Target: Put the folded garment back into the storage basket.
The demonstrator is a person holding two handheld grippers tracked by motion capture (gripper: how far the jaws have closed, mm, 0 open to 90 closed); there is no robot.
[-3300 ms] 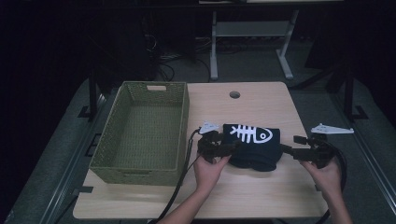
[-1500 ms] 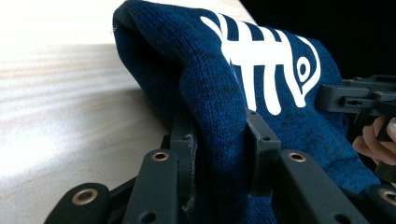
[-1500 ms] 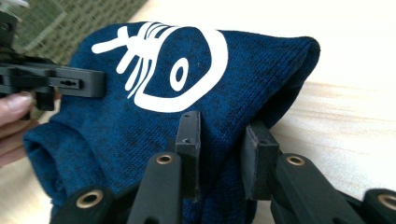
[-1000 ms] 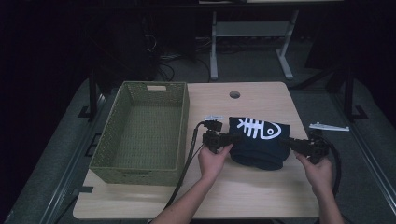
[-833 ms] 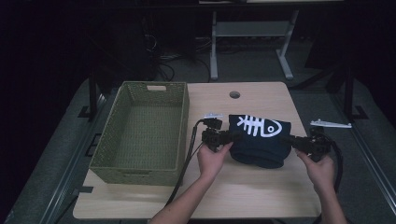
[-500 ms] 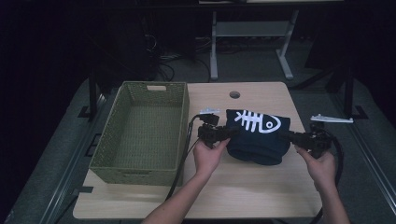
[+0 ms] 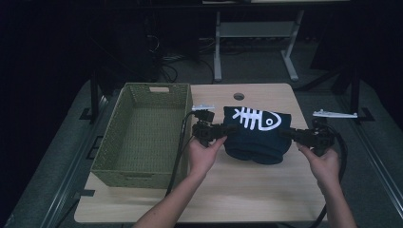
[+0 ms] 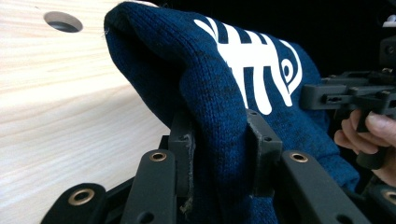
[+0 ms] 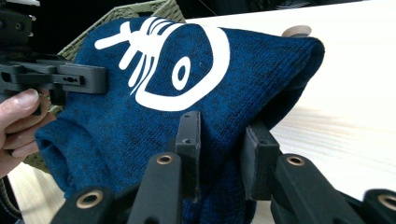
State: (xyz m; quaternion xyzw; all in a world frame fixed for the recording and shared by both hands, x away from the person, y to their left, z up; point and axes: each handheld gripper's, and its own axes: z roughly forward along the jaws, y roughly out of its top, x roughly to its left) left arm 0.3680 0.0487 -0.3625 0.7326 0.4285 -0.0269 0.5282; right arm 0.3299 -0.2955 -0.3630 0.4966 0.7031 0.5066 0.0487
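Centrally, a folded dark-blue knitted garment (image 7: pixel 256 135) with a white fish-skeleton print sits on the pale wooden table (image 7: pixel 266 190), right of middle, held at both ends.

Garment: chunky knit, navy flecked with black, folded into a thick rounded bundle; soft rolled edges toward the person. The print is flat, bright white: ribs, spine and a round-eyed head, facing up on the top surface. In the left gripper view the garment (image 8: pixel 224 93) bulges upward between the jaws; in the right gripper view (image 9: pixel 187 93) the fish head and ringed eye lie nearest the camera.

Left claw (image 7: pixel 222 134): black, angular, bolted links with brass-coloured rivets; jaws closed on a fold at the garment's left end, fabric pinched between the pads. A black cable trails from it toward the table's near edge.

Right claw (image 7: pixel 290 135): same build; jaws closed on a fold at the garment's right end.

Hands: left hand (image 7: pixel 202 154) and right hand (image 7: pixel 325 164) grip the handles from the near side.

Woven olive-green rectangular basket (image 7: pixel 142 168): open weave, slot handle in the far wall, standing on the table's left part, just beside the left claw.

Table: light wood grain, rounded corners, one round hole (image 7: pixel 238 96) near the far edge.
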